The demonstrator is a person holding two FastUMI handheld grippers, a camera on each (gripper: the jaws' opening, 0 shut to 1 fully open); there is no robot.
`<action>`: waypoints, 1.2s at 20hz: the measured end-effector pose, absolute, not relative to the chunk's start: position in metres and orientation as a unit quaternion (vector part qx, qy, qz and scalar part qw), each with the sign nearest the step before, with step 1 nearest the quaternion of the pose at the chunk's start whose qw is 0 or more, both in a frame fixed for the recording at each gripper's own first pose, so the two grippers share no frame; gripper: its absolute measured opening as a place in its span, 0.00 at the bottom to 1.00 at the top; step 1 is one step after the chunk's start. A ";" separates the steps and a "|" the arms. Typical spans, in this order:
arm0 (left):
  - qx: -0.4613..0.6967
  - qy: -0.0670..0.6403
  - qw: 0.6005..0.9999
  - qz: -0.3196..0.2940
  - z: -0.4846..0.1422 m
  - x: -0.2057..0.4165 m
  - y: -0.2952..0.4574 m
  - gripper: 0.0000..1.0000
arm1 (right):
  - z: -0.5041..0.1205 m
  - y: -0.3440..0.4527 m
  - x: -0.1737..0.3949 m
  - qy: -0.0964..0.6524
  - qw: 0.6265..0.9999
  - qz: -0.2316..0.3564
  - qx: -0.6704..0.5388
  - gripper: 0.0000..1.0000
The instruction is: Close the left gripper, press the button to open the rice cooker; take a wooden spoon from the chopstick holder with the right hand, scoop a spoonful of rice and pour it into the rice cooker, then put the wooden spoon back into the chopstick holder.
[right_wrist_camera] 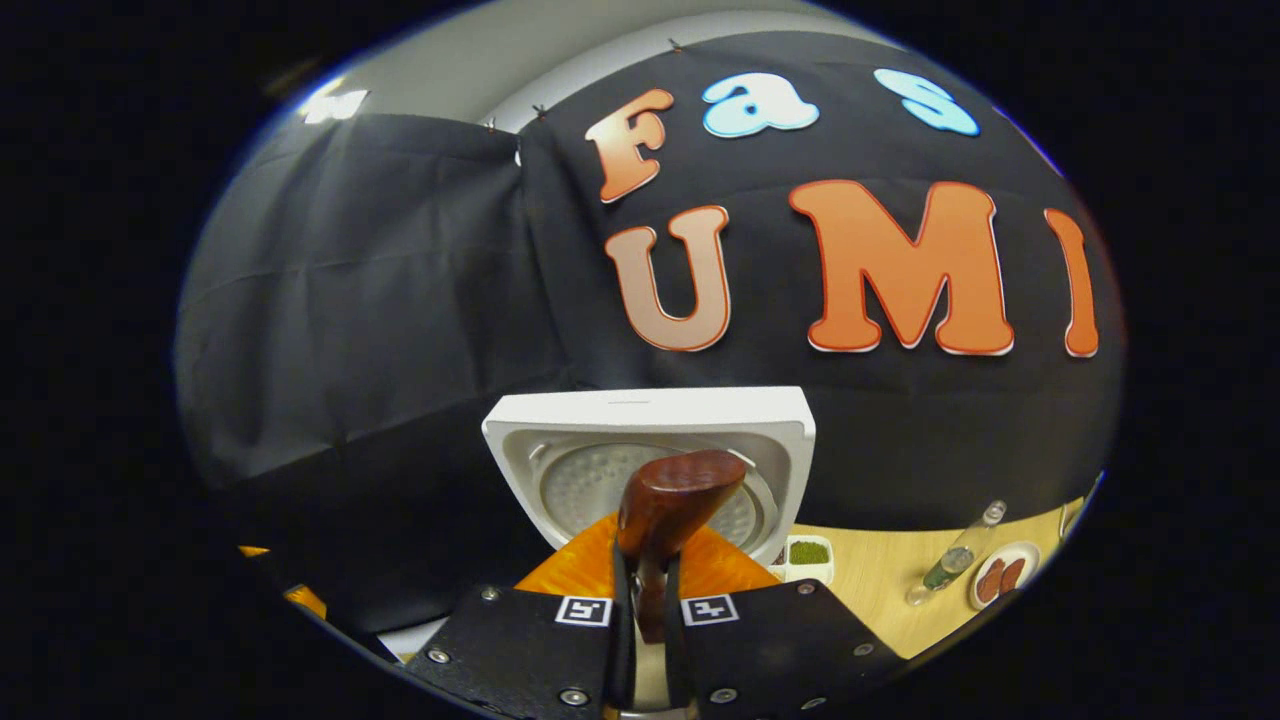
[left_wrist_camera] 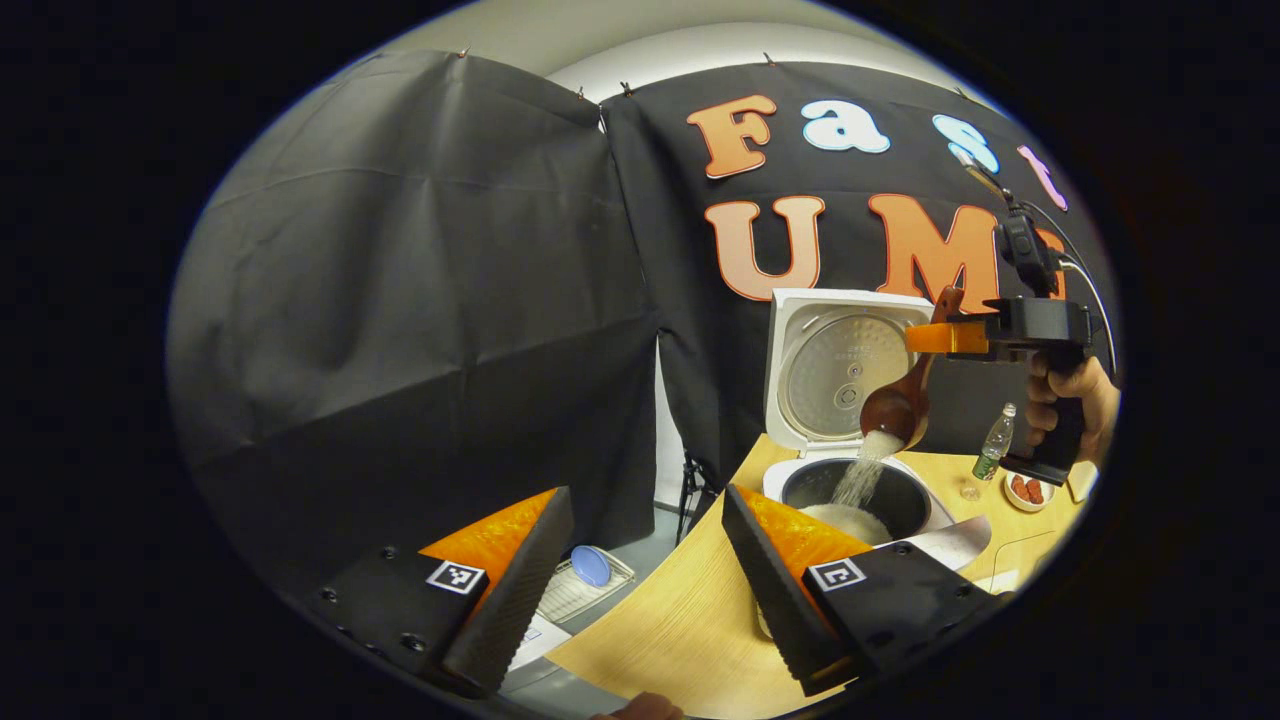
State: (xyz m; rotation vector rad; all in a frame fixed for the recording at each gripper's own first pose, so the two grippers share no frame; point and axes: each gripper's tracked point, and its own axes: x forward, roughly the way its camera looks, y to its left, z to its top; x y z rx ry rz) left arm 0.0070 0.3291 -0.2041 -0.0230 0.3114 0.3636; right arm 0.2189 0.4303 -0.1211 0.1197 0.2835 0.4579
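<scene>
While rice [left_wrist_camera: 860, 478] streams from the tipped bowl of the wooden spoon [left_wrist_camera: 897, 405] into the open rice cooker [left_wrist_camera: 850, 495], clamped on the spoon's handle by the right gripper [left_wrist_camera: 945, 338], both fingers squeezed tight around the narrow shaft, as seen close up in the right gripper view [right_wrist_camera: 645, 600]. Held idle and low over the table [left_wrist_camera: 690, 620], the left gripper [left_wrist_camera: 640, 560], fingers wide apart with nothing between them. Lid of the cooker [right_wrist_camera: 650, 440] standing upright behind the pot, well clear of the pour.

Judged stiff, light and smooth, that spoon: polished wood, likely to swivel in a two-point pinch if gripped near the end, so best taken mid-handle or a little closer to the bowl, as done now. Loose, dry grains by the look of them, prone to scatter off the rim unless tipped slowly over the middle of the pot. Cannot quite tell from either view how much rice remains in the bowl. Off to the side on the table, a small bottle [left_wrist_camera: 992, 445] and a dish of red pieces [left_wrist_camera: 1027, 490], well apart from the cooker.
</scene>
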 end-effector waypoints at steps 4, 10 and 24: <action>-0.013 0.153 0.971 0.183 -0.204 0.005 0.332 0.98 | -0.106 0.440 0.214 0.115 0.962 0.248 0.017 0.11; -0.003 0.145 0.972 0.183 -0.196 -0.002 0.324 0.97 | -0.073 0.446 0.194 0.036 0.956 0.287 -0.054 0.11; 0.004 0.134 0.977 0.166 -0.161 -0.023 0.215 0.97 | -0.075 0.248 0.131 0.100 0.967 0.213 0.100 0.11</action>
